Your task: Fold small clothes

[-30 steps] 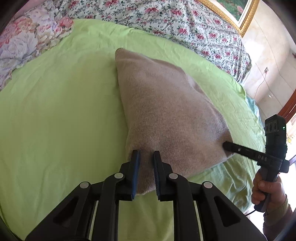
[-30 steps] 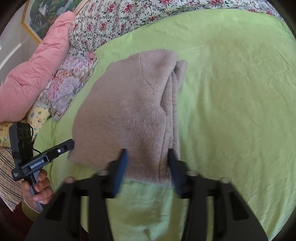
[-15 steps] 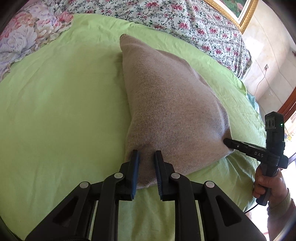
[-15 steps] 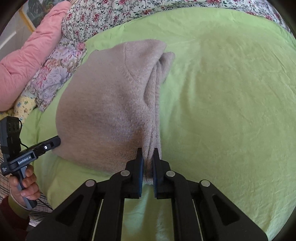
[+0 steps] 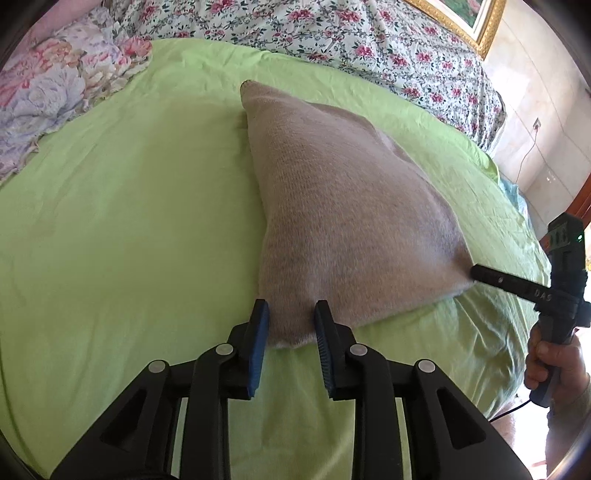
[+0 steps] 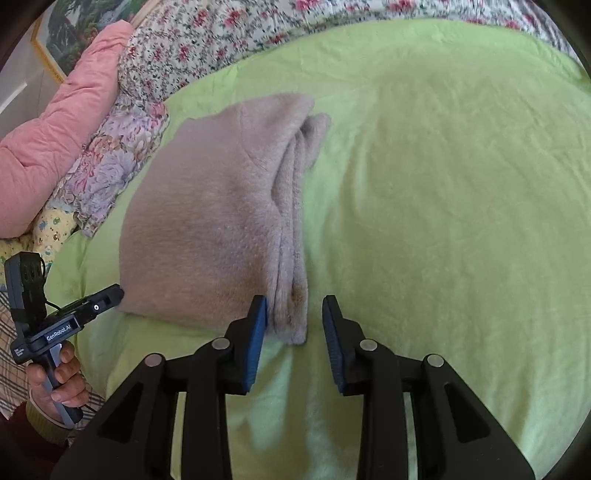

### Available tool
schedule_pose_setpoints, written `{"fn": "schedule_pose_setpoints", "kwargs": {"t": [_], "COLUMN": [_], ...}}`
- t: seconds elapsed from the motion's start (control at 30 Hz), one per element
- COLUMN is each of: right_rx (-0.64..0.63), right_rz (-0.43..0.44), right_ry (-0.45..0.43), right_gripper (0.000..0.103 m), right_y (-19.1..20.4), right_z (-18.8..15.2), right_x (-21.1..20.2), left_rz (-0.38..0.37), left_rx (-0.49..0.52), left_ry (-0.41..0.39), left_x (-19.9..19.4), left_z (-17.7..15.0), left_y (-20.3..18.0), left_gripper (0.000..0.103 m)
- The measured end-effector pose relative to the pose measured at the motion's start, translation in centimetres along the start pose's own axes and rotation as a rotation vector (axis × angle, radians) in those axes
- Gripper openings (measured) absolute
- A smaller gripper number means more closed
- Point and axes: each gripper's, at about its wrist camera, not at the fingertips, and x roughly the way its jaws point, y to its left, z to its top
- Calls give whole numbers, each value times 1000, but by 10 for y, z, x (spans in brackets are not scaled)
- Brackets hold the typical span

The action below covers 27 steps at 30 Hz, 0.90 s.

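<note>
A plain beige knitted garment (image 5: 343, 221) lies on a lime-green bed sheet (image 5: 129, 221). At the far side runs a white quilt (image 5: 369, 40) printed with small pink roses; a pastel floral cloth (image 6: 110, 162) and a pink pillow (image 6: 62, 136) sit far left. The tongs are black with blue pads (image 6: 255, 347).

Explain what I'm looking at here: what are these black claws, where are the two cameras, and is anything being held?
A person holds a two-finger gripper in each hand; each carries a camera looking along its fingers. One picture is from the left gripper, the other from the right gripper; each also shows the other tool from the side. A folded beige sweater lies on a green sheet, with floral bedding behind. Both grippers' jaws have just been opening: each straddles a near corner of the sweater, but the pads no longer press it. Nothing is held.
</note>
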Motion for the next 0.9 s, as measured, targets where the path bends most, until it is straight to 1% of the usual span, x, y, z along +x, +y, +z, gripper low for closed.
{"fn": "schedule_pose_setpoints", "kwargs": {"t": [0.1, 0.17, 0.23, 0.33, 0.4, 0.47, 0.5, 0.67, 0.77, 0.83, 0.9], "right_rx": [-21, -29, -37, -44, -54, -61, -68, -93, -109, -118, -123], "right_rz": [-6, 1, 12, 30, 34, 41, 46, 50, 34, 23, 5], "right_ry": [-26, -42, -51, -60, -58, -56, -57, -37, -34, -37, -45], "right_gripper": [33, 33, 33, 33, 37, 57, 59, 60, 60, 62, 69], "right_y": [9, 15, 22, 34, 42, 49, 53, 63, 68, 69, 69], "right_z": [2, 2, 1, -4, -7, -11, -16, -31, -38, -41, -45], "right_x": [-12, -18, -22, -26, -25, -25, -25, -24, -26, -27, -30], "left_rz": [3, 3, 12, 16, 23, 28, 28, 35, 49, 62, 78], "left_rx": [8, 13, 14, 20, 26, 32, 34, 40, 43, 48, 45], "left_ry": [-1, -4, -11, -18, -20, -24, -22, -12, -14, -20, -33], "left_x": [-7, -12, -16, -22, -26, -30, -31, -34, -37, -41, -45], "left_z": [-4, -6, -9, -14, -19, -24, -26, -36, -41, -43, -45], "left_y": [-3, -5, -8, -10, -12, -14, -14, -10, -8, -7, -8], "left_gripper": [26, 28, 37, 42, 47, 50, 50, 52, 55, 65, 69]}}
